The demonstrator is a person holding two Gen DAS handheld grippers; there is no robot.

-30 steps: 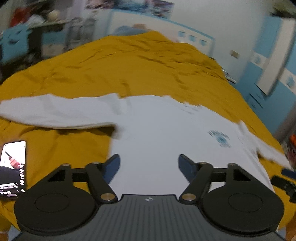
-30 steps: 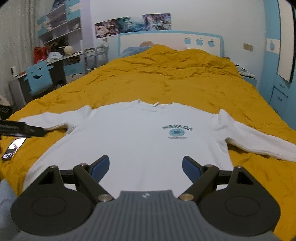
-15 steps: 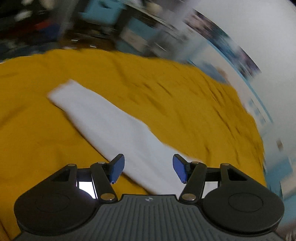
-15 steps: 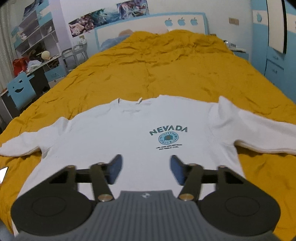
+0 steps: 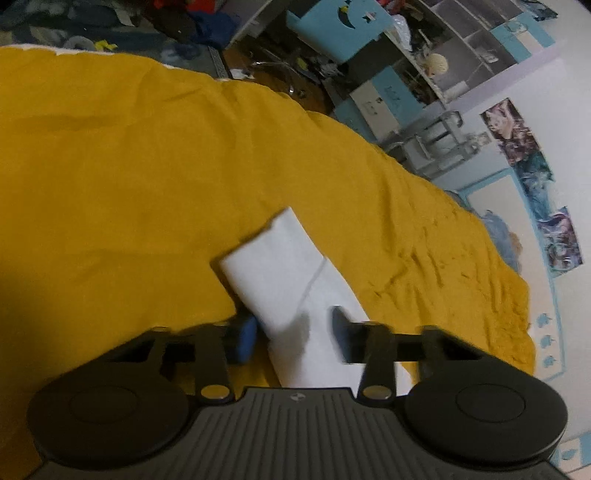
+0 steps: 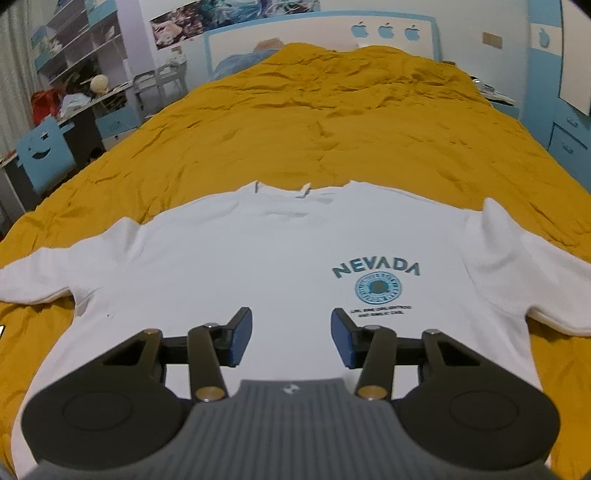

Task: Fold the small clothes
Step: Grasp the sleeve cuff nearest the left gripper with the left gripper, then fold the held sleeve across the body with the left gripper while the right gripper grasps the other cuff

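A rumpled mustard-yellow bedspread point(image 6: 332, 122) covers a wide bed, running back to a white headboard point(image 6: 321, 40) trimmed in blue and marked with three blue apple shapes point(image 6: 386, 30). Posters point(image 6: 236, 11) hang on the wall above it. To the left stands a cluttered desk — a blue chair point(image 6: 44, 151) with a smiling face cut into its back sits beside it — below open shelves point(image 6: 66, 40).

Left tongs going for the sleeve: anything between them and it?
Nothing visible. The left tongs are open with the white sleeve lying between the fingers on the yellow bedspread; nothing lies on the sleeve.
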